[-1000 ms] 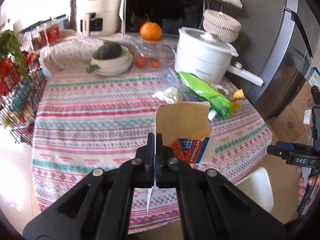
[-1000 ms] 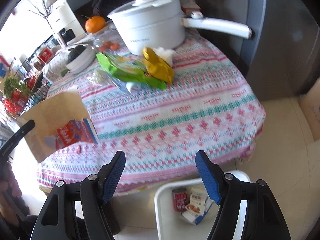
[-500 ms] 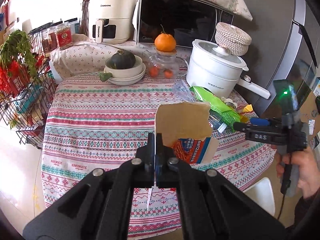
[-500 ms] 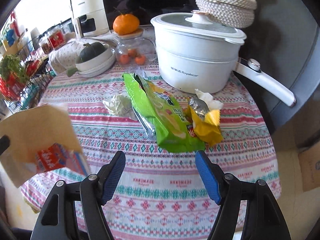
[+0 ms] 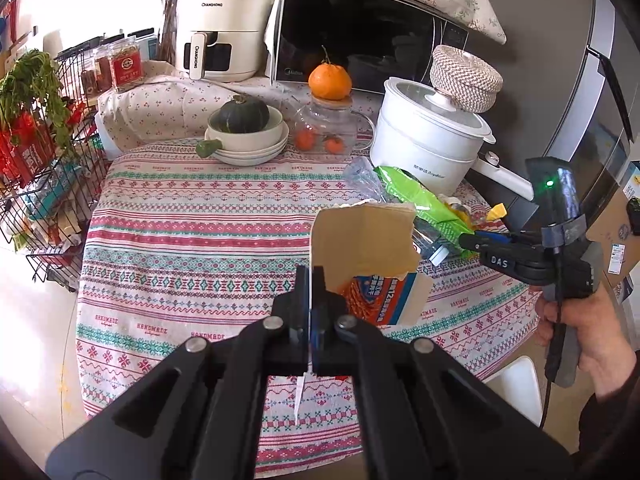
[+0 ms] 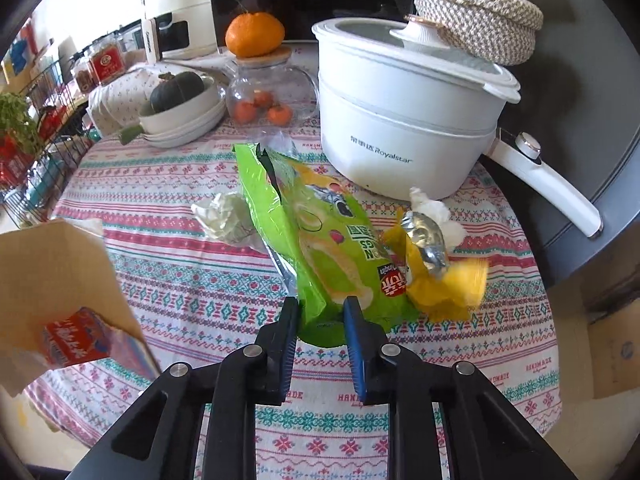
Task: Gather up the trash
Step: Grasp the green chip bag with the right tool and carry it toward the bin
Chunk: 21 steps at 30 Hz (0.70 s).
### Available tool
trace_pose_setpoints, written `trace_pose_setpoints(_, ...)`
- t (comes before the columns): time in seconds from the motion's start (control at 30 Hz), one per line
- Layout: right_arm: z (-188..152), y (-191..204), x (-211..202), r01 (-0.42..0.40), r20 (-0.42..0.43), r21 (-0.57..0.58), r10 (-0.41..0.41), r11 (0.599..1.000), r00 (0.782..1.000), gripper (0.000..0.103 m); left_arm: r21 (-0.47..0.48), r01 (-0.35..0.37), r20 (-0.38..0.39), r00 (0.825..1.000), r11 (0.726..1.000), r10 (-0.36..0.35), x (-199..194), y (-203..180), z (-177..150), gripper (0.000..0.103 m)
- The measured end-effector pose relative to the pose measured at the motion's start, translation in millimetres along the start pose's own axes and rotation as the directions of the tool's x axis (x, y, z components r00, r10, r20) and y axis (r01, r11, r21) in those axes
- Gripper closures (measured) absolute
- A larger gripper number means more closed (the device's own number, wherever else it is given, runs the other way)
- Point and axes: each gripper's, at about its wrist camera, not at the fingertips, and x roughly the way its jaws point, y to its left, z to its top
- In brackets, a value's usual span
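Observation:
My left gripper point(image 5: 310, 280) is shut on a torn brown cardboard carton point(image 5: 362, 236) with an orange and blue print, held above the table's front. The carton also shows at the left of the right wrist view point(image 6: 56, 280). My right gripper point(image 6: 320, 312) is partly closed, its blue pads either side of the near end of a green snack bag point(image 6: 316, 240) lying on the table; I cannot tell whether they grip it. A yellow wrapper point(image 6: 436, 272) lies right of the bag, a crumpled white tissue point(image 6: 222, 216) left of it. The right gripper shows in the left wrist view point(image 5: 472, 240).
A white electric pot point(image 6: 404, 120) with a long handle stands behind the trash. A glass jar point(image 6: 268, 92) with an orange on its lid, stacked bowls with a squash point(image 6: 180, 104), a microwave point(image 5: 360, 36) and a wire rack point(image 5: 36, 168) surround the patterned tablecloth point(image 5: 192, 232). A white bin point(image 5: 516, 384) stands below the table.
My right gripper has moved in over the table to the green snack bag and its jaws have narrowed around the bag's end. My left gripper has pulled back, still holding the carton.

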Motion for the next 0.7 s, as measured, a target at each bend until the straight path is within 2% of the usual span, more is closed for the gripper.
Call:
trace_pose_setpoints(0.37,-25,-8,-91,-0.080,0.134,0.010,0.078,0.997,0.988,0.085,0.036,0.049,0.018,0.999,0.998,-0.049,-11,-16,-5,0.103)
trace_pose_setpoints(0.7,-92,-44,-157,-0.117,0.182,0.059,0.105,0.991,0.978,0.085,0.090,0.180,-0.016,0.984,0.980,-0.179,-21,-54,-17,0.103)
